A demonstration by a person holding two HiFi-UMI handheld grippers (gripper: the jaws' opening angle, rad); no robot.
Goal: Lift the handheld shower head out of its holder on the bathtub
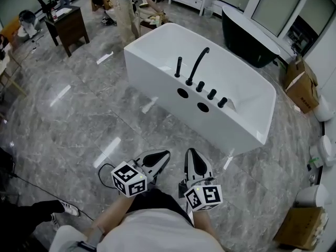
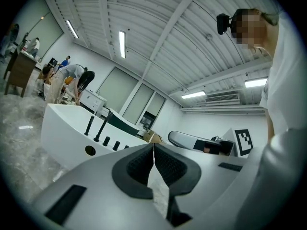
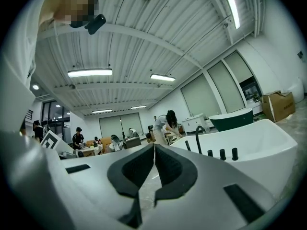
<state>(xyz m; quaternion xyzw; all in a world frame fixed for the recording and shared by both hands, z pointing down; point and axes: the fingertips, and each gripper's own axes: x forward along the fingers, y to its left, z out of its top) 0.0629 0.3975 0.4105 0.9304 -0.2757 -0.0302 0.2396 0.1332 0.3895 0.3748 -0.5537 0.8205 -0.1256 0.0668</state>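
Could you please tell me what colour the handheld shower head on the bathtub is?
The handheld shower head is black; the head view shows it best.

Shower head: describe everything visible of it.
The shower head is a slim black stick standing upright in its holder on the white tub's near rim, at the end of the fitting row, beside the curved spout. No hose shows. Only the holder touches it; the left gripper and right gripper are well short of the tub, both shut and empty.

Wooden side table (image 1: 70, 27), cardboard box (image 1: 301, 86)
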